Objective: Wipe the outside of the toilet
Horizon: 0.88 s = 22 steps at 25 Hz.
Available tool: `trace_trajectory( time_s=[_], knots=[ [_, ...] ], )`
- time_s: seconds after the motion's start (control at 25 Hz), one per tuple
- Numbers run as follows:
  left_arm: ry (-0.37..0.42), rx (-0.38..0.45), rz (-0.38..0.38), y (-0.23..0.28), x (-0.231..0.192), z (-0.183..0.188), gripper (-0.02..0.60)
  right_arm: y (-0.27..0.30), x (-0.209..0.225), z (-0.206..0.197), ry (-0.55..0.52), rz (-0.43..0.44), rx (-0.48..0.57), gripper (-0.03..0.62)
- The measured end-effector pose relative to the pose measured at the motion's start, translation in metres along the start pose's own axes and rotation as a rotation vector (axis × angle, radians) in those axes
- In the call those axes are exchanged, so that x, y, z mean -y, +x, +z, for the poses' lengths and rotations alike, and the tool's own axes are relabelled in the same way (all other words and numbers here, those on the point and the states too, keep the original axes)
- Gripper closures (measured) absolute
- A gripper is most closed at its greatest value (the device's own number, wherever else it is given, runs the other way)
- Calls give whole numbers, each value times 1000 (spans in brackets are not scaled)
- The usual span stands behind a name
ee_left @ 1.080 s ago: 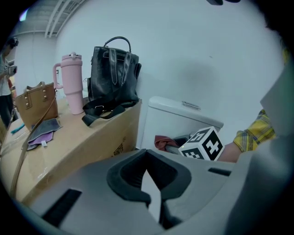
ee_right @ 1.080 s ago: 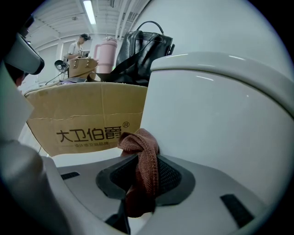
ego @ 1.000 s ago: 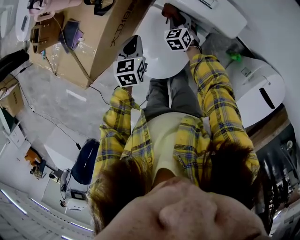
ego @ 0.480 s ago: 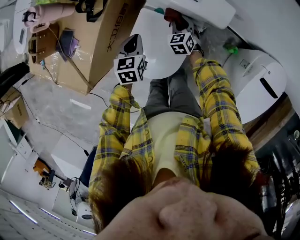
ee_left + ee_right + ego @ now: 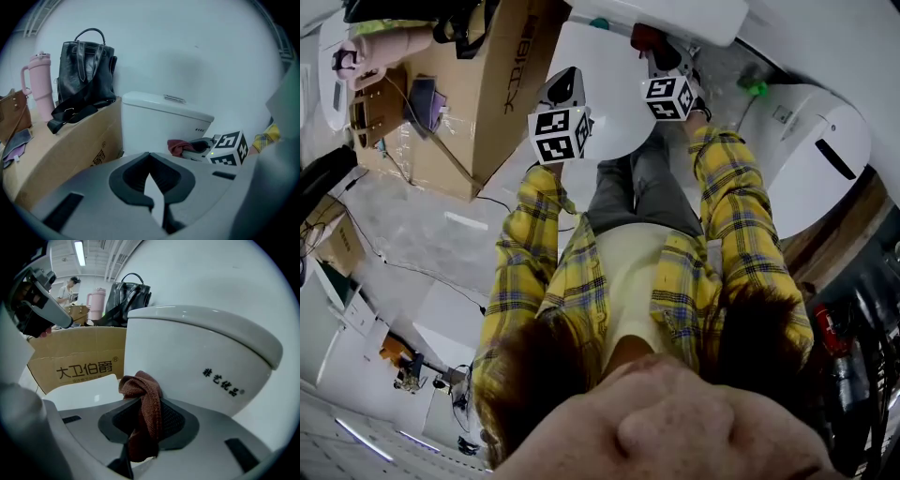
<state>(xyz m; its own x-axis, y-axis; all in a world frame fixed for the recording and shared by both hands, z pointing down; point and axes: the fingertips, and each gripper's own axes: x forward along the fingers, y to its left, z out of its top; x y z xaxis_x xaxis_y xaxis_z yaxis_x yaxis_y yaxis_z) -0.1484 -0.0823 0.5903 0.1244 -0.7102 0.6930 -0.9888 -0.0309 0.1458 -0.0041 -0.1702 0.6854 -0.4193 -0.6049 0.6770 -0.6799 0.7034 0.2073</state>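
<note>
The right gripper [image 5: 142, 404] pinches a bunched brown cloth [image 5: 137, 383] between its jaws, just in front of the white toilet tank [image 5: 197, 348]. The left gripper [image 5: 150, 172] has its jaws together on nothing, above the closed toilet lid [image 5: 605, 84]. Hard against the toilet's left side stands a cardboard box [image 5: 77, 359]. It carries a black handbag [image 5: 86, 70] and a pink tumbler [image 5: 41, 82] by the white wall [image 5: 187, 47].

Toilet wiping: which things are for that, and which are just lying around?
For the job: toilet, brown cloth, right gripper with jaws shut on it.
Just lying about: cardboard box, black bag, pink cup.
</note>
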Motion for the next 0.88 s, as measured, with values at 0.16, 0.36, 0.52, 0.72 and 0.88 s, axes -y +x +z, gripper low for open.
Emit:
trace_trajectory(
  time_s=[0.16,0.36,0.52,0.72,0.88],
  knots=[
    [14,-9,-24,7,8,0,580,-6,11,-15,-12,-20,-18,470],
    [33,-15,-46,13,16,3,579,-13,23,-34,-11,-46,-49,470],
    [47,-22,-61,16,20,4,579,-19,32,-49,18,-73,-78,471],
    [63,-25,-73,20,24,7,580,-26,43,-66,50,-102,-110,470],
    [74,-28,-85,23,29,9,580,-30,51,-77,71,-121,-130,471]
  ],
)
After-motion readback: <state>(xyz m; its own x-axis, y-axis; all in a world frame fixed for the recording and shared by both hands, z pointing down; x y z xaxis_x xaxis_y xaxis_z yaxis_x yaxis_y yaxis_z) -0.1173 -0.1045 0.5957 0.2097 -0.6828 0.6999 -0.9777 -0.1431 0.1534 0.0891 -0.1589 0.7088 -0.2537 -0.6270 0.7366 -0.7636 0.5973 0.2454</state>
